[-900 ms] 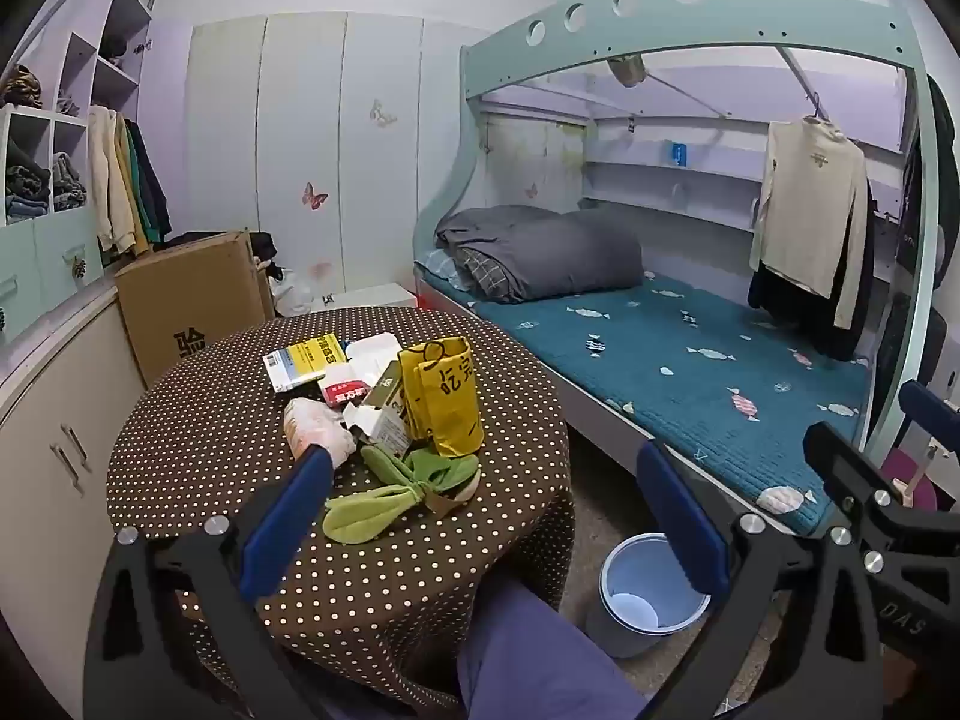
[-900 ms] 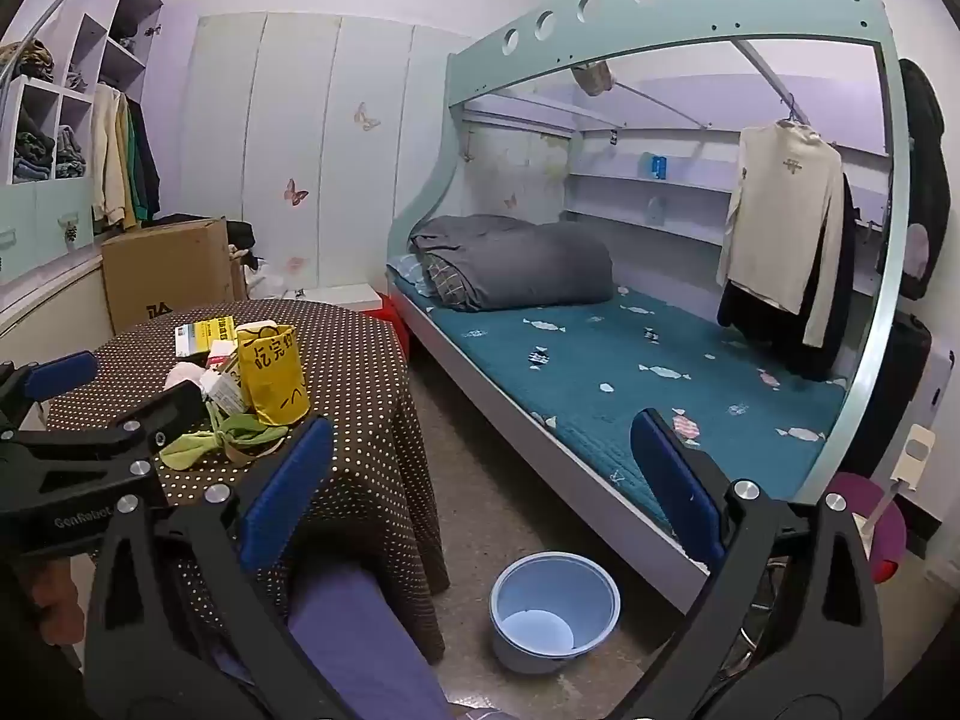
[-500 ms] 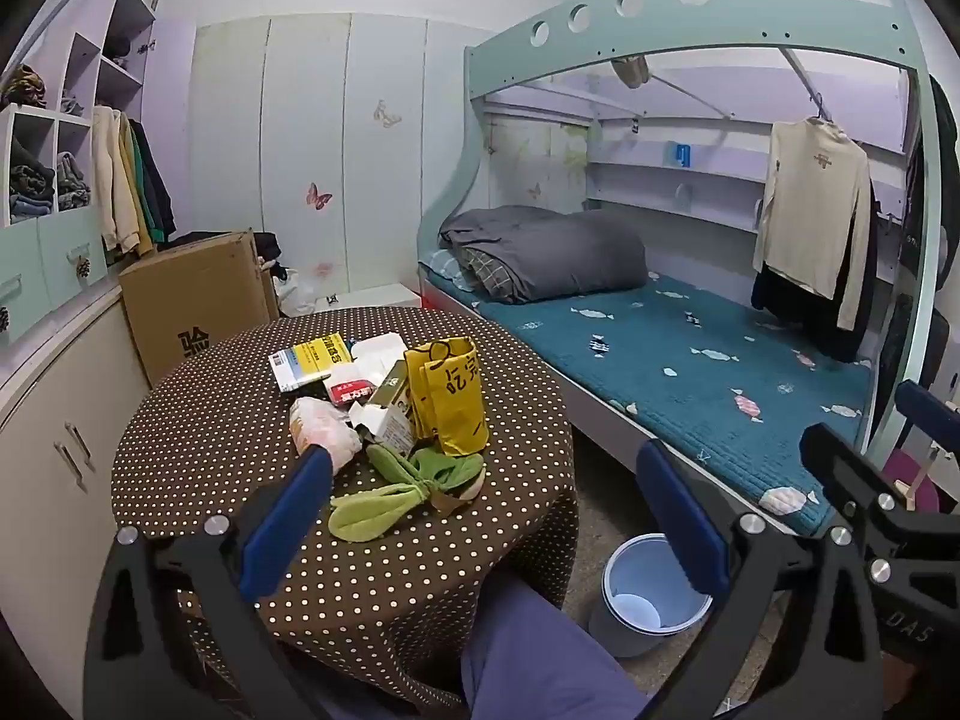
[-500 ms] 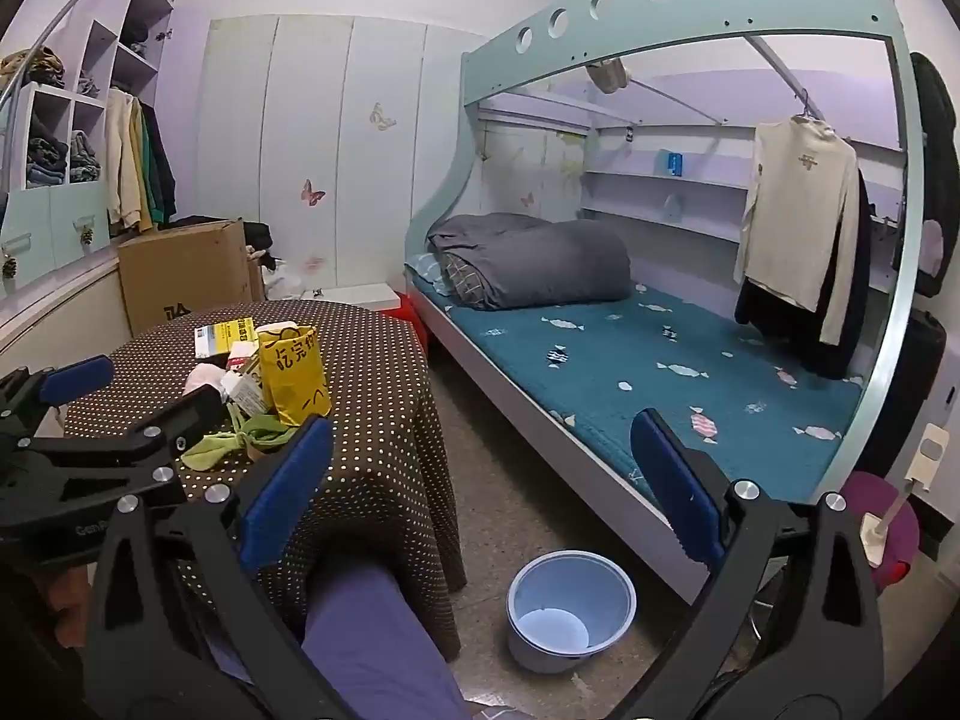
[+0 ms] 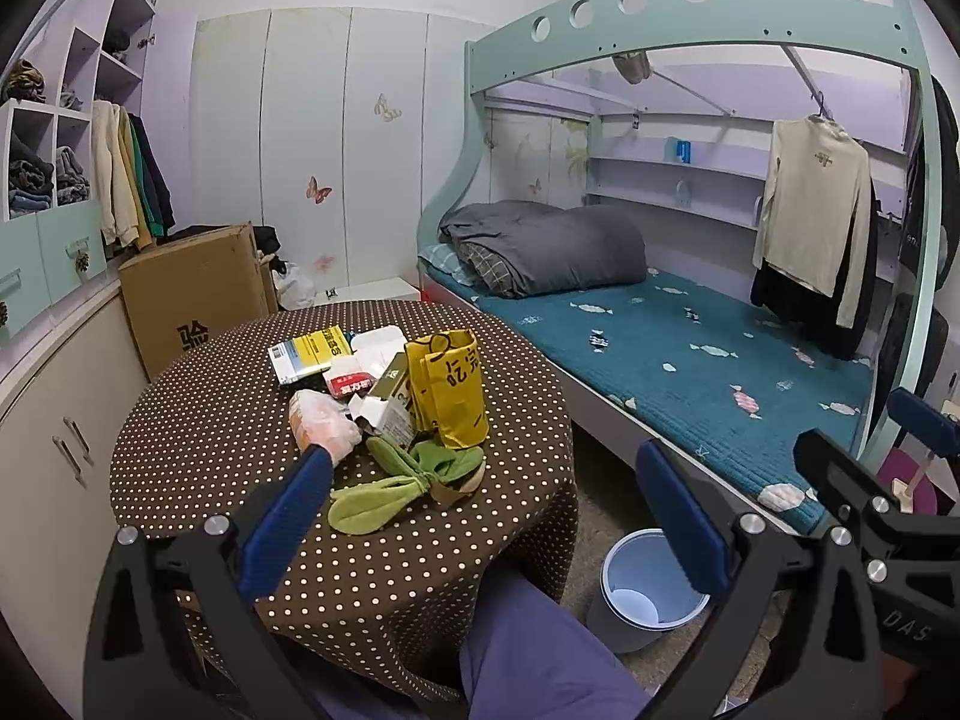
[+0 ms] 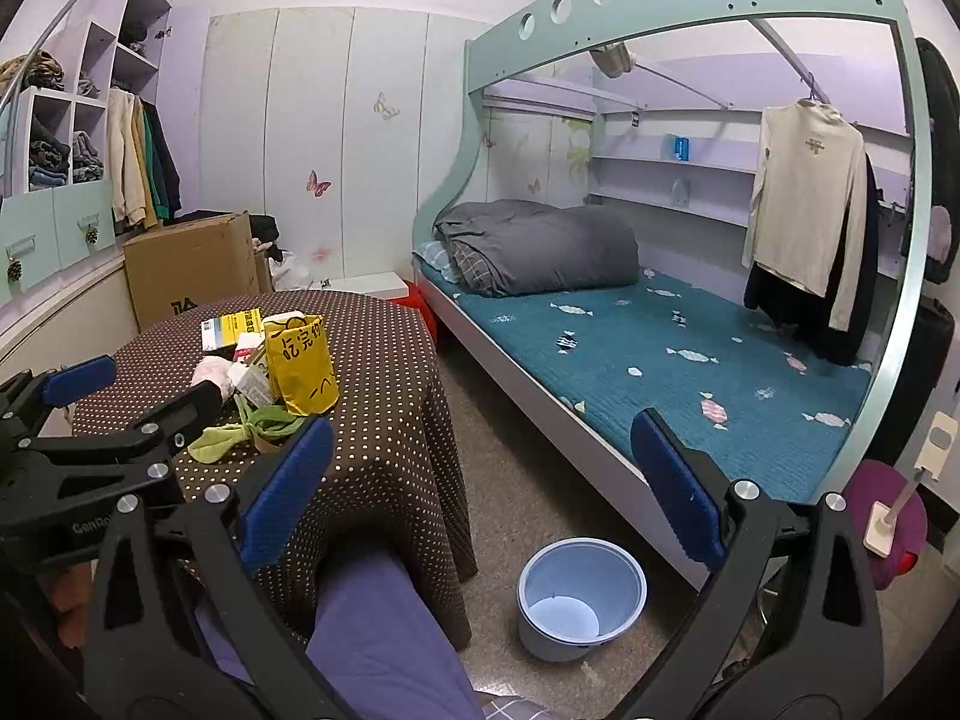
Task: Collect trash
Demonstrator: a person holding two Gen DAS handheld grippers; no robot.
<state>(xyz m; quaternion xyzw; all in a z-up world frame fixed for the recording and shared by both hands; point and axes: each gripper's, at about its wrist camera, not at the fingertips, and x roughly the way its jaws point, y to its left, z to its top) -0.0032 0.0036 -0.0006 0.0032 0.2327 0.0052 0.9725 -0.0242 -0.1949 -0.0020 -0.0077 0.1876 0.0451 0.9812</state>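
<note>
One view only, right wrist: purple stool (image 6: pixel 888 516) visible whole.

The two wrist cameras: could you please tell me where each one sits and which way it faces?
Left wrist: sits on the open left gripper, faces the cluttered table; a knee and the right gripper show.
Right wrist: sits on the open right gripper, faces the bed; a knee shows.
Shared: table, yellow bag, blue bin.

A grey duvet (image 5: pixel 549 249) lies on the teal bed (image 5: pixel 690 372).
</note>
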